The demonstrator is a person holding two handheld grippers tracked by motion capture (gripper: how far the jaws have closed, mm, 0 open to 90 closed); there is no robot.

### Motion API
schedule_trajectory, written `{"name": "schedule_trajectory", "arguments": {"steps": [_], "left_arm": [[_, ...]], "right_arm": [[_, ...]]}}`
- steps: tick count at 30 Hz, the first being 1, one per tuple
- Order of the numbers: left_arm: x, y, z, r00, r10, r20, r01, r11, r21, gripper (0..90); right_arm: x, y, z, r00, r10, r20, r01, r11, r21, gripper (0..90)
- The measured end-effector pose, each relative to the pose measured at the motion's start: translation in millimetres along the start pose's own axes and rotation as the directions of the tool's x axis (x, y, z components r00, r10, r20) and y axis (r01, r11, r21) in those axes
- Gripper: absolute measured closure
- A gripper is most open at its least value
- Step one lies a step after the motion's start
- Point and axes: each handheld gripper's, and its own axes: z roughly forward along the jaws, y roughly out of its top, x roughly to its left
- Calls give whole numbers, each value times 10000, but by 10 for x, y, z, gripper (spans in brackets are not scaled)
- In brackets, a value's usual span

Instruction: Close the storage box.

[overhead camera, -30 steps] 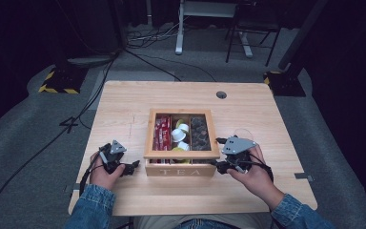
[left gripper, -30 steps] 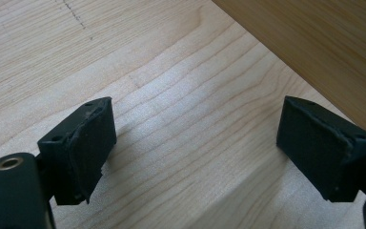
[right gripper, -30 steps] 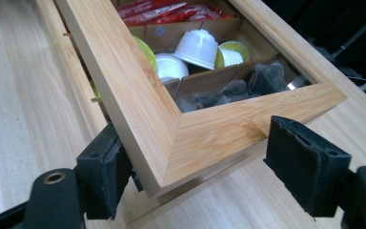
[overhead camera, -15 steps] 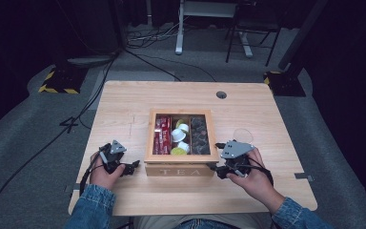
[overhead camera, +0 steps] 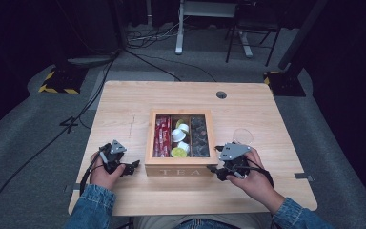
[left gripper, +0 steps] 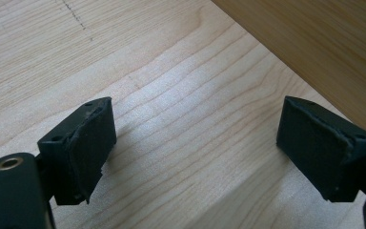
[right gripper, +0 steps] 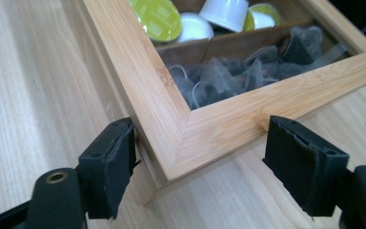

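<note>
Wooden tea box (overhead camera: 180, 168) at table (overhead camera: 124, 102) centre, lid down, right gripper (right gripper: 200, 164) with jaws wide apart straddling its near right corner, left gripper (left gripper: 195, 148) open and empty over bare wood just left of the box.

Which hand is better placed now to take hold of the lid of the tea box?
The right. The right tool already has its open jaws on both sides of the near corner of the tea box. The left tool is open over bare table beside the box.

Overhead forward-down; gripper cameras close, sharing tea box (overhead camera: 180, 167) corners.
</note>
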Motion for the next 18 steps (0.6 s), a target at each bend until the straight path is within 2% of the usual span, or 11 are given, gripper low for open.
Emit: {"name": "schedule_trajectory", "arguments": {"steps": [1,3,6,10,14,15,18], "left_arm": [[0,-1,2,10000,-2,-5,2,10000,-24,135],[1,1,3,10000,12,-4,-12,10000,-21,135],[2,3,2,10000,43,-13,-43,10000,-1,134],[0,2,2,10000,14,-12,-14,10000,-4,135],[0,2,2,10000,14,-15,-14,10000,-4,135],[1,2,1,10000,35,-16,-35,10000,10,135],[-8,-17,-16,10000,10,-42,-10,10000,-8,138]], "right_arm": [[1,-9,5,9999,12,-110,-11,10000,66,275],[-8,-14,-17,9983,380,-438,-391,9989,-251,321],[-19,5,-51,9975,439,-560,-461,9982,-371,360],[-27,1,-46,9966,561,-610,-585,9976,-380,347],[-45,10,-60,9894,1066,-991,-1136,9912,-679,314],[-45,10,-60,9894,1066,-991,-1136,9912,-679,314],[-83,36,-103,9815,1472,-1227,-1600,9818,-1022,273]]}}
